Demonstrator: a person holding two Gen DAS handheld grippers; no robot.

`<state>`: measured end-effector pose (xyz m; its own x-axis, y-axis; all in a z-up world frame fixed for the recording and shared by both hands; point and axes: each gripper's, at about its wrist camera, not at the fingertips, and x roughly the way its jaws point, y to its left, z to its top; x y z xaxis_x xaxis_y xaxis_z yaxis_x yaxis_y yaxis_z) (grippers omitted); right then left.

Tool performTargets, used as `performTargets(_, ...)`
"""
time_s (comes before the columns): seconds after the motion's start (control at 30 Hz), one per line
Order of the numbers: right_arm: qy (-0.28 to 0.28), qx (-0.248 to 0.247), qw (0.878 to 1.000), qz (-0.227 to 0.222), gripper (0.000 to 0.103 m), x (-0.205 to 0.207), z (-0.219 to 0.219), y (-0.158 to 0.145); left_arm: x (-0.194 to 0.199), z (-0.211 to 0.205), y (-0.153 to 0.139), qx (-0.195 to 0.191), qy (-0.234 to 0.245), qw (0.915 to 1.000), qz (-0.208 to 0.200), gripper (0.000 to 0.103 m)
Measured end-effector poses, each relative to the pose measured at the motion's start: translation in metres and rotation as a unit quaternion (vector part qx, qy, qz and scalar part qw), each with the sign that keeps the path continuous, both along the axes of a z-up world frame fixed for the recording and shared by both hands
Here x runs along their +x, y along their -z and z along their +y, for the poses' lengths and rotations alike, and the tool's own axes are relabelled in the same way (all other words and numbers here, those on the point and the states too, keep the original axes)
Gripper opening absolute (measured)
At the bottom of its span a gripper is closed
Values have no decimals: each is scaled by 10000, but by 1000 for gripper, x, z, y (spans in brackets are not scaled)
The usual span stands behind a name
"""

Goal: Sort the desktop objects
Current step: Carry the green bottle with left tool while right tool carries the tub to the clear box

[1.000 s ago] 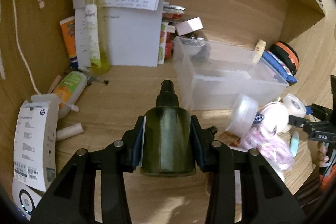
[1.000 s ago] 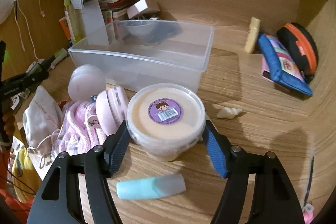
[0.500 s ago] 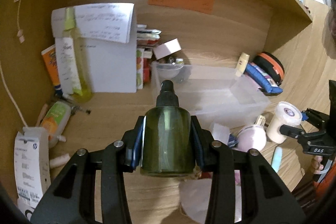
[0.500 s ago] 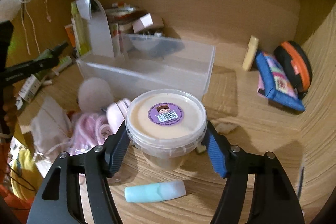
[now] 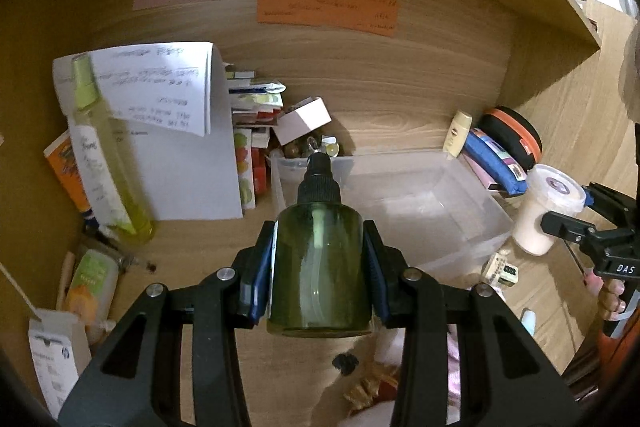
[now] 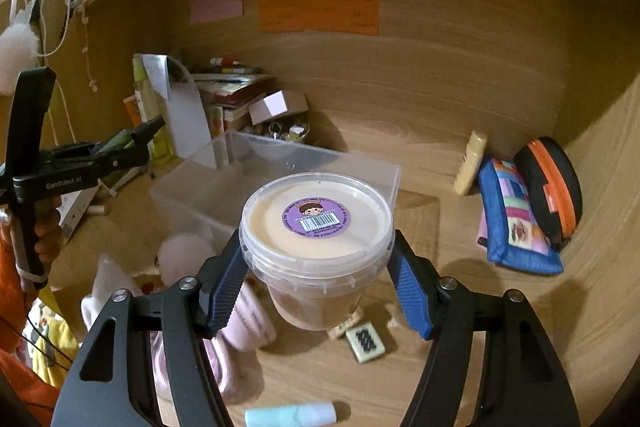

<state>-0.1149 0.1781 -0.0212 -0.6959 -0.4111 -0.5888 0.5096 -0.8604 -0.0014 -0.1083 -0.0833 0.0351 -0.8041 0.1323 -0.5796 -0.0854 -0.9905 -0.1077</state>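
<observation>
My left gripper [image 5: 320, 267] is shut on a dark green spray bottle [image 5: 318, 267] with a black nozzle, held in the air in front of the clear plastic bin [image 5: 472, 203]. My right gripper [image 6: 316, 283] is shut on a clear tub of beige cream [image 6: 316, 227] with a purple sticker on its lid, held above the desk near the bin's [image 6: 192, 187] front right corner. The tub [image 5: 548, 211] and the right gripper [image 5: 588, 231] show at the right of the left wrist view. The left gripper [image 6: 132, 147] shows at the left of the right wrist view.
Papers [image 5: 168, 131], a yellow spray bottle [image 5: 100, 155], an orange tube [image 5: 90, 287] and small boxes stand at the back left. A blue pouch [image 6: 516, 223], an orange-black case [image 6: 552, 187] and a cream tube [image 6: 470, 163] lie right. Pink items [image 6: 240, 319], a mahjong tile [image 6: 365, 343] and a light blue tube [image 6: 292, 417] lie in front.
Both grippers have risen with their loads. The desk and the clutter now sit lower and farther off, and the tub is well above the desk.
</observation>
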Motion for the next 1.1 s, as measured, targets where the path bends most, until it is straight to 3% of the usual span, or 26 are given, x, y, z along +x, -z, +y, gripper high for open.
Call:
performTargets(0.67,-96,97,9980,-620,65,-87,-37,25,-76,16,26,-126,314,9972,-662,41)
performTargets(1.1,-399,325,9938,-990,65,-98,-57,55,-90,37,46,-689,480,9909,-1052,41)
